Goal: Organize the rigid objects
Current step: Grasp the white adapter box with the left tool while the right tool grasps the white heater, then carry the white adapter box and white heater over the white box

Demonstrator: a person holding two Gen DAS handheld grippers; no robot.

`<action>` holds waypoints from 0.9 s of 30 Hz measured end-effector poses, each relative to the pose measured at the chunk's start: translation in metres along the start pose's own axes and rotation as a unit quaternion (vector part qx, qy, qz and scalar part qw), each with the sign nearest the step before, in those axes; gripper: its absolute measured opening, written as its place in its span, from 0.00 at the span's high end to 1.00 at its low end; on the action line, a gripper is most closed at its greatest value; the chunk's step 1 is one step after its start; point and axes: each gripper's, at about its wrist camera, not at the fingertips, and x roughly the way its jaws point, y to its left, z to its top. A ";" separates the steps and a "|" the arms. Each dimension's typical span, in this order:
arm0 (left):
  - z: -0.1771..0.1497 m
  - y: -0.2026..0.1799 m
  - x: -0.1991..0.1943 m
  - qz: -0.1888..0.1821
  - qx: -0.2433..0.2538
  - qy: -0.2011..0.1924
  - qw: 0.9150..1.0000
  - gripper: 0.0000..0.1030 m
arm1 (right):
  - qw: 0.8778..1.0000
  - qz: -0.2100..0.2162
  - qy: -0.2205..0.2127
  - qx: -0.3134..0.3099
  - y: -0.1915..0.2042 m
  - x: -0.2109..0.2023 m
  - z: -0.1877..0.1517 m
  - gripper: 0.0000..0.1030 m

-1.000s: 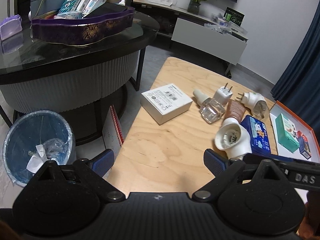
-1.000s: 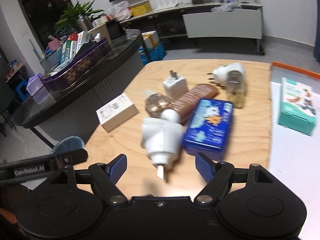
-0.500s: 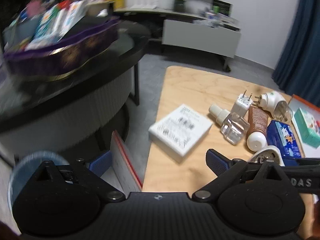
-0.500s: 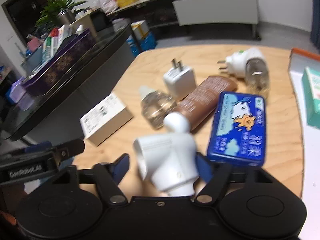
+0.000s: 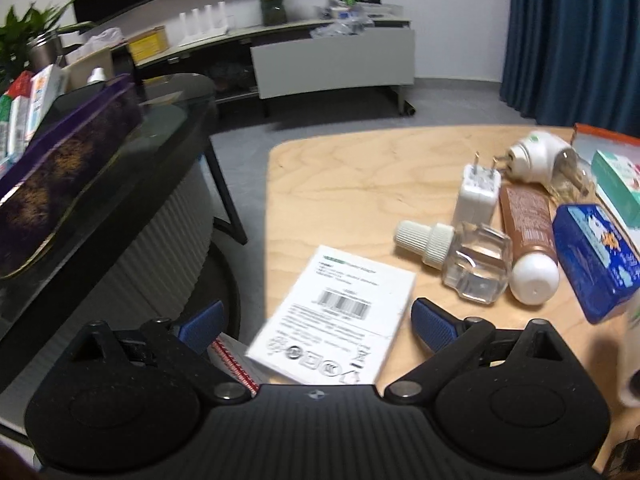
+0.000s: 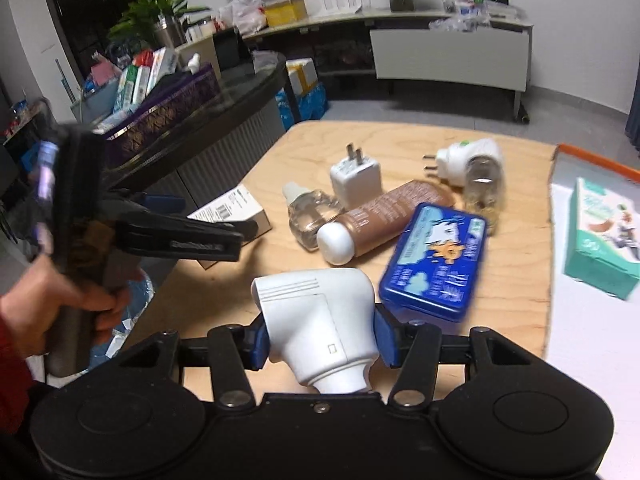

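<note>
On the wooden table (image 5: 340, 184) a white labelled box (image 5: 340, 312) (image 6: 236, 208) lies at the left edge. My left gripper (image 5: 316, 320) hangs over it, the box between its closing jaws and the pads clear of it. My right gripper (image 6: 322, 338) is shut on a white plug-in heater (image 6: 320, 312), lifted off the wood. Past it lie a clear refill bottle (image 6: 308, 216), a white charger (image 6: 356, 178), a brown tube (image 6: 384, 212), a blue tin (image 6: 436, 256) and a second heater with its bottle (image 6: 472, 160).
A white tray with an orange rim (image 6: 580, 340) at the right holds a teal box (image 6: 604, 236). Left of the table stands a black glass table with a purple tray (image 5: 60, 160) of boxes. A hand (image 6: 60, 304) grips the left tool.
My right gripper closed on the white plug-in heater and raised it off the table. My left gripper swung right and rolled, coming over the white box.
</note>
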 end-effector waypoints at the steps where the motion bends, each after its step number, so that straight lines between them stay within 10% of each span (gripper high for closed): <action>1: -0.001 -0.002 0.002 -0.005 0.000 0.004 1.000 0.14 | 1.000 -0.001 -0.004 0.003 -0.003 -0.005 -0.001 0.39; 4: -0.001 -0.003 -0.003 -0.028 -0.024 0.004 0.999 0.42 | 1.000 -0.012 -0.014 0.010 -0.012 -0.018 -0.005 0.39; 27: -0.024 -0.069 -0.120 -0.026 -0.133 -0.055 0.989 0.42 | 0.993 -0.087 -0.076 0.029 -0.040 -0.078 -0.032 0.39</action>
